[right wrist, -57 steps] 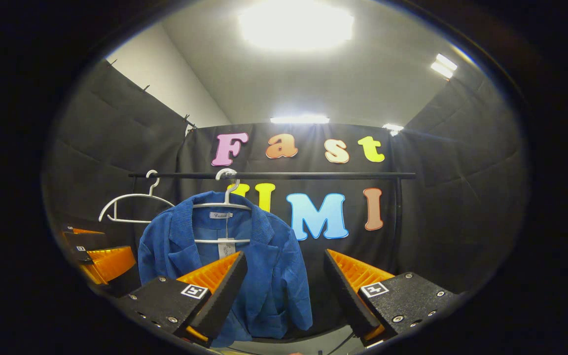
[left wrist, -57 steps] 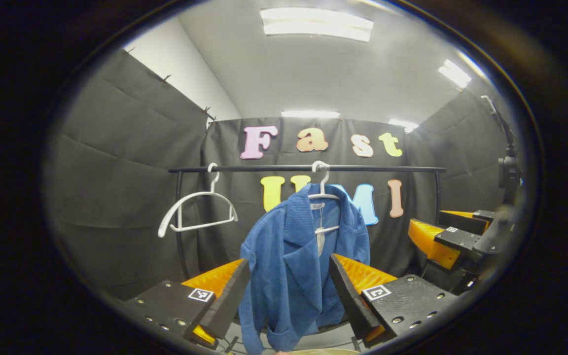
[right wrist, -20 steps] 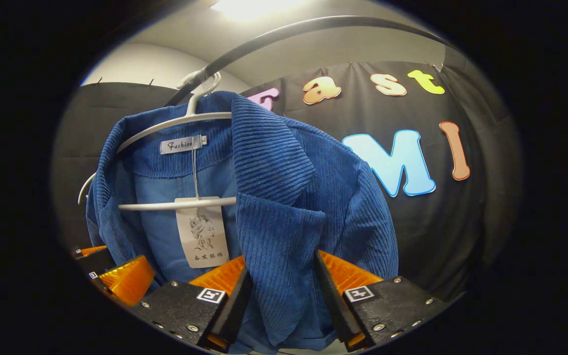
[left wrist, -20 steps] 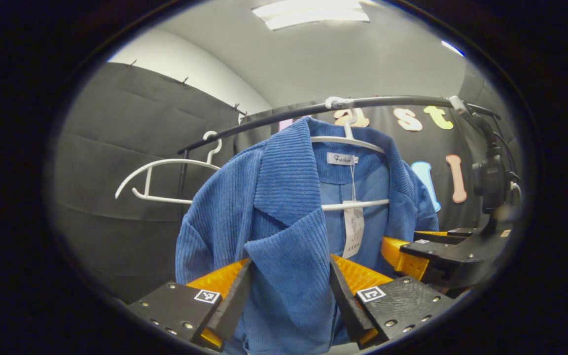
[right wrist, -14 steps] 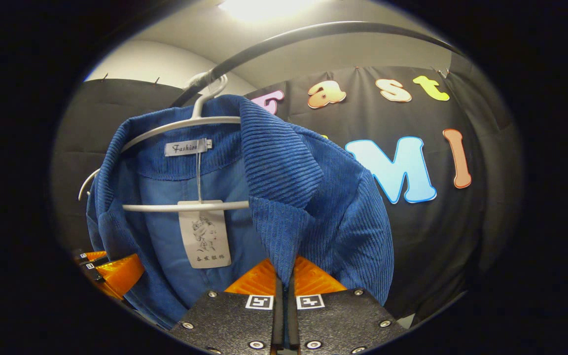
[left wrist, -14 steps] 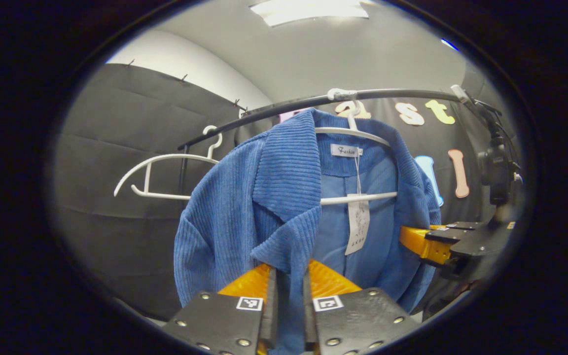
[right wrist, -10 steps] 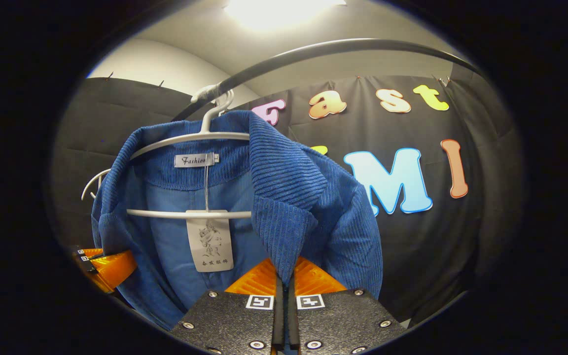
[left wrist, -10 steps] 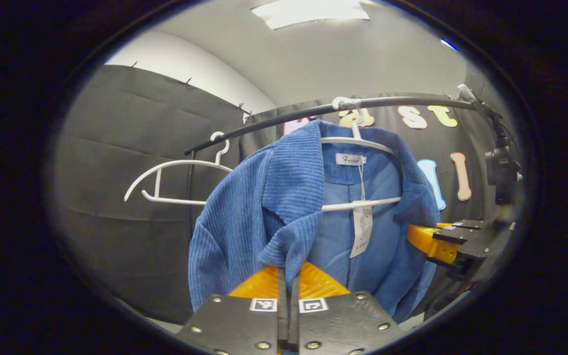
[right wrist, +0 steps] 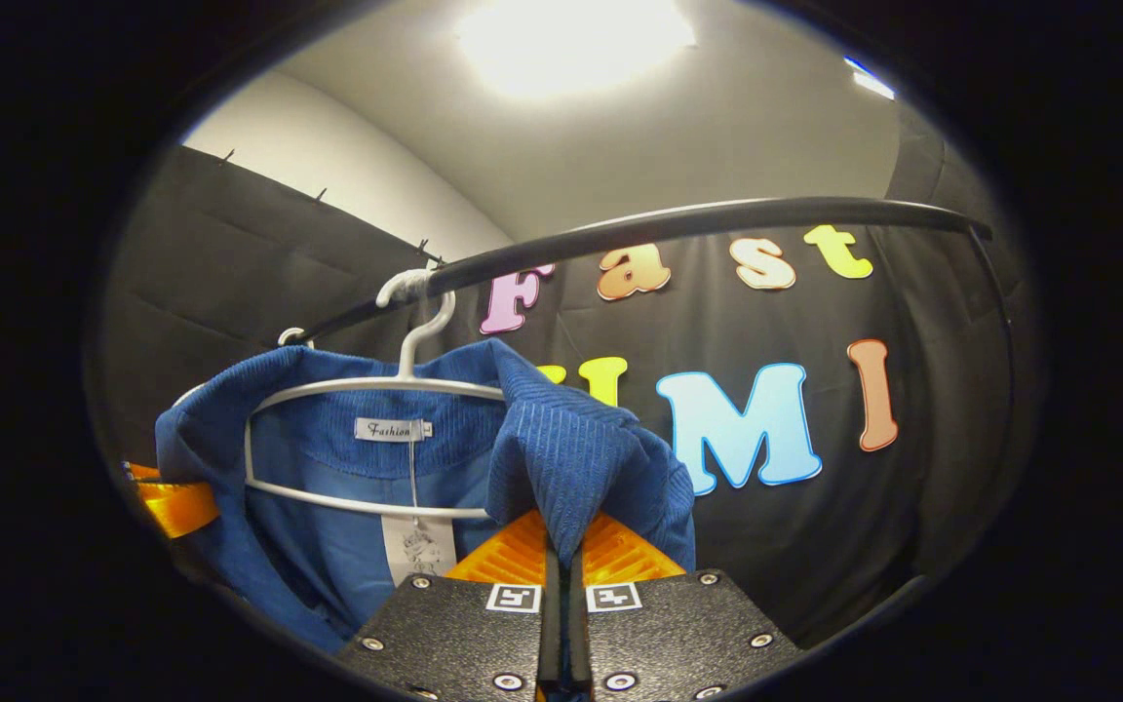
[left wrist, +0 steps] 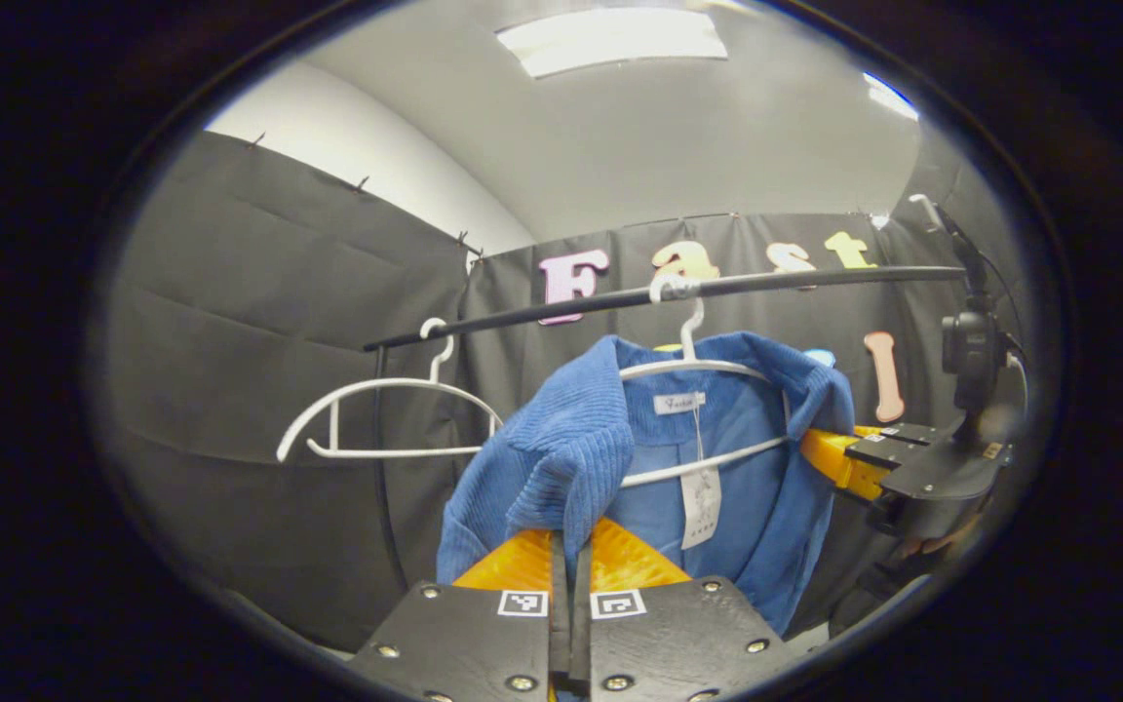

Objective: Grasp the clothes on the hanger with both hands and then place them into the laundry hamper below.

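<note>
Left gripper view: the left gripper (left wrist: pixel 569 575) is seen clamped on the jacket (left wrist: pixel 561 458), both fingers pressed together on a fold of its front lapel. The jacket, blue and ribbed, is hung on a white hanger (left wrist: pixel 693 366) hooked over a black rail (left wrist: pixel 620 297). The lapel is drawn out toward the camera, away from the hanger bar. A paper tag (left wrist: pixel 700 507) is seen dangling inside the collar. A second hanger (left wrist: pixel 376 419), bare, is hooked on the rail further along, well apart from the jacket. The right gripper (left wrist: pixel 859 458) is seen at the jacket's far edge, touching the cloth.

Right gripper view: the right gripper (right wrist: pixel 561 556) is closed tight on the opposite lapel of the jacket (right wrist: pixel 571 458), the cloth pinched between both fingers. The hanger (right wrist: pixel 406 385) is seen inside the collar, its hook over the rail (right wrist: pixel 678 224). The tag (right wrist: pixel 415 546) hangs below the hanger's lower bar. The left gripper's orange finger (right wrist: pixel 172 502) is noted at the jacket's other side, against the cloth.
</note>
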### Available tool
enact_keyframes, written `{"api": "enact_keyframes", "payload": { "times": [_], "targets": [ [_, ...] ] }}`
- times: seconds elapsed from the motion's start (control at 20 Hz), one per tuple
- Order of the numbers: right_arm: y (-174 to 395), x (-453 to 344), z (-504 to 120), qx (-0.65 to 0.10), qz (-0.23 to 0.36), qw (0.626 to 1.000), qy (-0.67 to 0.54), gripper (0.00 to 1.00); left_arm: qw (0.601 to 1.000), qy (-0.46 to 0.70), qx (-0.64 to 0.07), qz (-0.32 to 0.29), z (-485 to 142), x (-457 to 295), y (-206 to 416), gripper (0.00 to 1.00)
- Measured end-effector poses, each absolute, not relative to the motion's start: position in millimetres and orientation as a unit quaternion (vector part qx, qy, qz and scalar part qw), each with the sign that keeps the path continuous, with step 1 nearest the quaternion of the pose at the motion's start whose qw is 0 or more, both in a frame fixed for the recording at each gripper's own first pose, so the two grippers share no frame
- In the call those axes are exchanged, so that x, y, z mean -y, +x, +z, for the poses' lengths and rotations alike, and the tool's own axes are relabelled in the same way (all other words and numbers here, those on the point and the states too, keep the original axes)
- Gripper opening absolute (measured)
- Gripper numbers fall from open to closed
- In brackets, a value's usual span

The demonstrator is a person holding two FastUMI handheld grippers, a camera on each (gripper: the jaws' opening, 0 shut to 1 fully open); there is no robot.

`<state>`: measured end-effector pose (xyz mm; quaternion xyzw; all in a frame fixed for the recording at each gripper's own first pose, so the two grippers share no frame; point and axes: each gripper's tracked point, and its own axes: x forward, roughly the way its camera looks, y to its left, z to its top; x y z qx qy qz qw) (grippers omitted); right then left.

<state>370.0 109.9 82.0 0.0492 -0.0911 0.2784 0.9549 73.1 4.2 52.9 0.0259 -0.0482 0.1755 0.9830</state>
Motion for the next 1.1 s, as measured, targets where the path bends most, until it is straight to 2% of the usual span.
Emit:
{"api": "enact_keyframes", "payload": {
  "times": [0.05, 0.1, 0.35, 0.4, 0.5, 1.05, 1.1],
  "targets": [
    [372.0, -106.7, 87.2, 0.095, 0.275, 0.955, 0.05, 0.02, 0.983, 0.026, 0.051, 0.177, 59.8, -7.9, 71.5, 0.0],
    [374.2, -103.7, 91.6, 0.101, 0.273, 0.955, 0.05, 0.02, 0.983, 0.023, 0.052, 0.174, 65.0, -10.2, 71.8, 0.07],
    [380.3, -88.7, 112.5, 0.131, 0.259, 0.956, 0.041, 0.02, 0.981, 0.015, 0.061, 0.184, 86.5, -34.3, 58.2, 0.07],
    [383.9, -84.3, 116.2, 0.136, 0.254, 0.957, 0.041, 0.02, 0.98, 0.026, 0.059, 0.191, 88.9, -43.5, 56.5, 0.01],
    [392.9, -76.6, 121.0, 0.143, 0.243, 0.959, 0.04, 0.02, 0.975, 0.043, 0.061, 0.207, 96.3, -62.2, 50.2, 0.01],
    [443.2, -44.4, 122.4, 0.139, 0.188, 0.971, 0.052, 0.02, 0.961, 0.088, 0.088, 0.246, 148.2, -132.5, 45.6, 0.01],
    [446.2, -41.8, 119.7, 0.136, 0.185, 0.972, 0.053, 0.02, 0.96, 0.097, 0.093, 0.248, 153.6, -136.4, 49.6, 0.06]
  ]
}}
